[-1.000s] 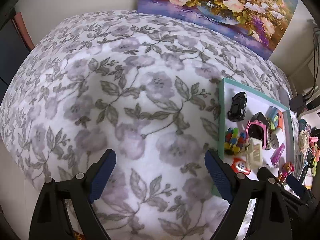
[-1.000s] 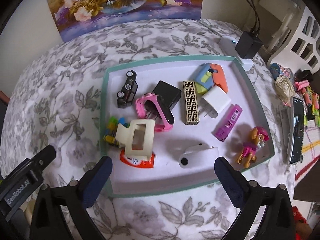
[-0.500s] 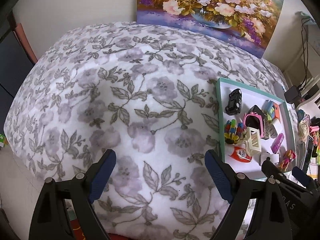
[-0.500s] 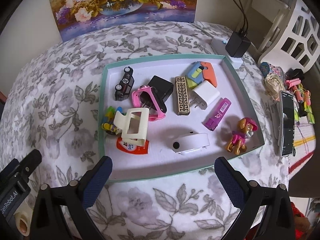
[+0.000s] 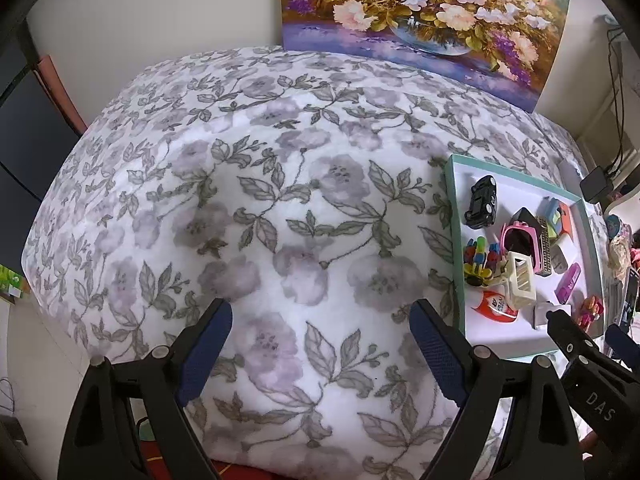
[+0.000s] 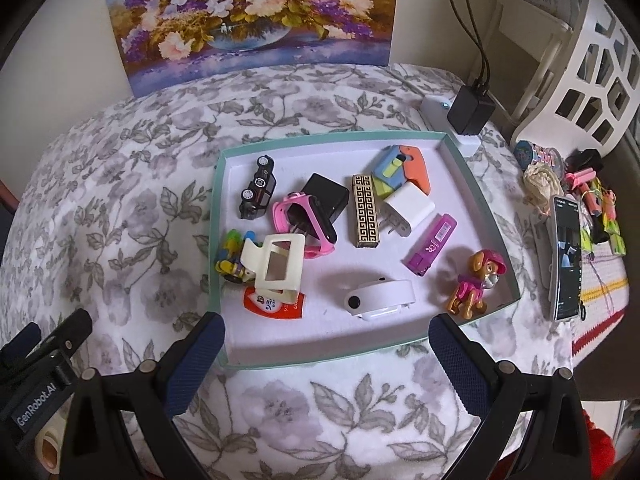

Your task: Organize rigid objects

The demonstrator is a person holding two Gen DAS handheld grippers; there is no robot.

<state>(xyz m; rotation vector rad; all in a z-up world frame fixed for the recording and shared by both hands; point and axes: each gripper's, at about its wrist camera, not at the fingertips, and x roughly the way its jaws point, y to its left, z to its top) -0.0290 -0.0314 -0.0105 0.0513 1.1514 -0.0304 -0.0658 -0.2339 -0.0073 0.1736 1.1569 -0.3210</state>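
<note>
- Floral fleece blanket (image 5: 280, 200) covers the table, painting (image 6: 256, 20) behind.
- Teal-rimmed tray (image 6: 476, 184) of hard plastic odds sits just ahead of right gripper (image 6: 326, 354).
- Left gripper (image 5: 320, 340): over bare blanket, tray to its right.
- Both grippers spread wide, empty.

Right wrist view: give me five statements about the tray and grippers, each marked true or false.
1. The black toy car lies inside the teal-rimmed shallow tray. True.
2. The pink-clad puppy figurine stands outside the tray. False: inside, near its corner.
3. The right gripper holds the white oval device. False: open, empty.
4. The cream hair claw clip rests partly on the pink smartwatch. True.
5. The left gripper grips the floral cloth. False: open above it.
</note>
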